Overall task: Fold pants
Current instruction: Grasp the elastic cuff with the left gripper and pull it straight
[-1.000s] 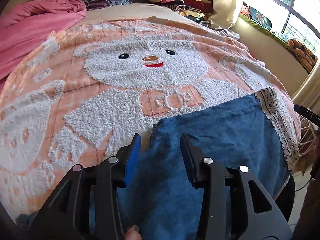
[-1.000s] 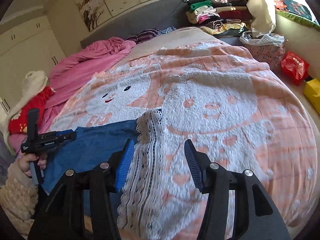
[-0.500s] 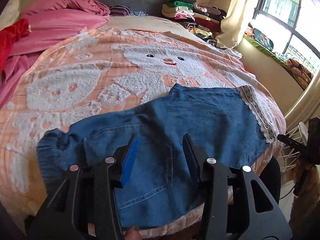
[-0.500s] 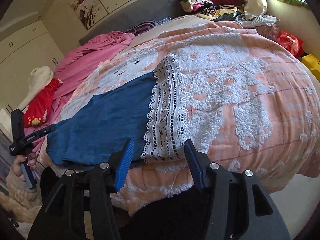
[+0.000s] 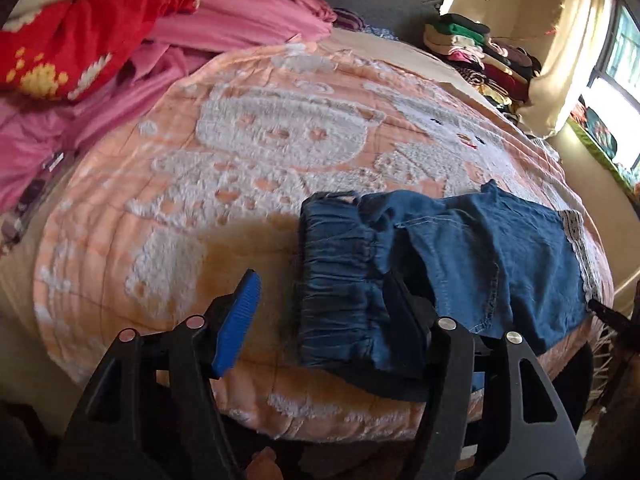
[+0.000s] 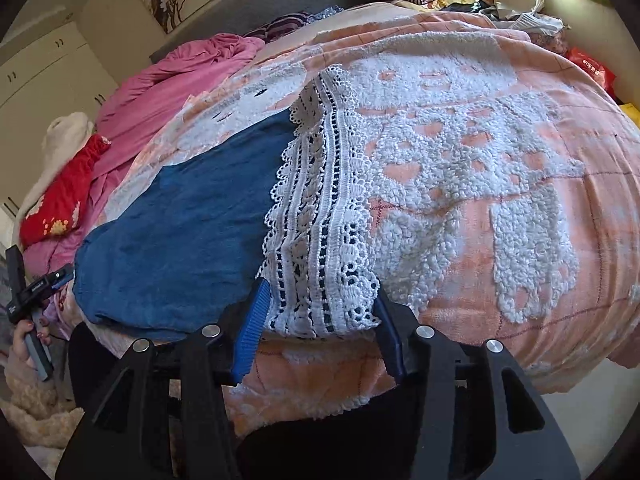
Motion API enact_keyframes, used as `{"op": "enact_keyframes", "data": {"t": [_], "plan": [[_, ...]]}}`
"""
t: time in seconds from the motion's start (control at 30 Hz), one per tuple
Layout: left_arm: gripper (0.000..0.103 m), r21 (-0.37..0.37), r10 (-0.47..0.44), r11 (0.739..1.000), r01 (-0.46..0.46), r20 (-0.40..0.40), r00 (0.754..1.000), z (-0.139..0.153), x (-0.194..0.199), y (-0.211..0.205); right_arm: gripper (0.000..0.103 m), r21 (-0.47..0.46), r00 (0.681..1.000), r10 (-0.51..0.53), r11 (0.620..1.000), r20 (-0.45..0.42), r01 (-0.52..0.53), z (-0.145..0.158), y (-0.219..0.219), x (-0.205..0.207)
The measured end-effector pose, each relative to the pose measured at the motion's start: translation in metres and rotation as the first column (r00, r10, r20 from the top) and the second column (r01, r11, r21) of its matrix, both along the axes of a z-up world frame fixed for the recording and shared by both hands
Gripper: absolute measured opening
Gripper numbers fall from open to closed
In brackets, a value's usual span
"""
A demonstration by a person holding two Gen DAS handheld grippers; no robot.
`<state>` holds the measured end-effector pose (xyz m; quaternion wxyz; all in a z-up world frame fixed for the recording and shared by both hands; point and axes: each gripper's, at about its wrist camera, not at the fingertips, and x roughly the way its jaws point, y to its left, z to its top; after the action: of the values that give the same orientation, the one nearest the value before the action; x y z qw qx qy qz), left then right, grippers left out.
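Blue denim pants with white lace hem [image 5: 500,256]: on peach bear-patterned blanket [image 5: 240,152], lower right of left-wrist frame (waistband leftward); pink bedding [image 5: 224,28] upper left; stacked folded clothes [image 5: 480,56] upper right.

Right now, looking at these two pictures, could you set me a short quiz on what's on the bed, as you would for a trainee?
1. True or false: the blue denim pants with a white lace hem lie on a peach blanket with fluffy white bear figures.
2. Which end of the pants lies at the right claw? A) the gathered elastic waistband B) the lace hem C) a pocket
3. Fill in: the left claw is ____, with the waistband lying between its fingers, ungripped.

Key: 1 true. 2 B. 3 open.
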<state>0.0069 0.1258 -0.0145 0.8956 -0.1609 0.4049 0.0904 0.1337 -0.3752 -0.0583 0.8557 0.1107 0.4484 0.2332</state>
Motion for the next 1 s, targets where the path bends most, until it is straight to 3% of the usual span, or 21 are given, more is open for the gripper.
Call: {"op": "enact_keyframes", "data": {"t": [0.13,0.17,0.23,0.4,0.5,0.63,0.77,0.93,1.0], "plan": [[0.063,-0.168,-0.001,0.986,0.003,0.013,1.000,-0.019,0.006,0.009,0.048,-0.003,1.000,-0.005,1.000,0.004,0.005,0.000,0.000,-0.002],[0.056,-0.185,-0.004,0.983,0.008,0.019,1.000,-0.020,0.009,0.006,0.048,0.000,1.000,-0.010,1.000,0.003,0.010,0.000,-0.001,-0.002],[0.036,-0.134,-0.011,0.991,0.008,-0.020,1.000,-0.020,0.020,-0.004,0.044,-0.004,1.000,-0.015,1.000,0.002,0.015,0.000,-0.001,0.000],[0.029,0.022,-0.018,1.000,0.018,0.018,1.000,0.009,0.022,-0.013,0.040,-0.064,1.000,-0.003,0.998,0.012,0.004,0.002,0.003,-0.002],[0.029,0.095,0.021,0.995,-0.024,0.026,0.999,0.015,0.019,-0.002,0.040,-0.119,1.000,0.003,0.993,0.026,0.001,0.001,0.011,-0.003],[0.034,0.108,0.025,0.994,-0.021,-0.032,0.999,-0.013,0.033,0.003,0.040,-0.147,0.999,-0.008,0.989,0.037,0.013,-0.001,0.014,-0.004],[0.041,0.096,0.015,0.995,-0.014,-0.013,1.000,-0.018,0.031,0.004,0.040,-0.127,0.999,-0.022,0.992,0.036,0.026,-0.003,0.010,-0.004],[0.055,0.040,0.044,0.998,-0.046,0.045,0.998,0.005,0.015,0.010,0.042,-0.100,0.998,-0.047,0.994,0.042,0.051,0.006,0.005,-0.009],[0.057,0.067,0.059,0.996,-0.065,0.077,0.995,0.021,0.004,0.009,0.042,-0.103,0.995,-0.069,0.992,0.076,0.077,0.016,0.000,-0.018]]}}
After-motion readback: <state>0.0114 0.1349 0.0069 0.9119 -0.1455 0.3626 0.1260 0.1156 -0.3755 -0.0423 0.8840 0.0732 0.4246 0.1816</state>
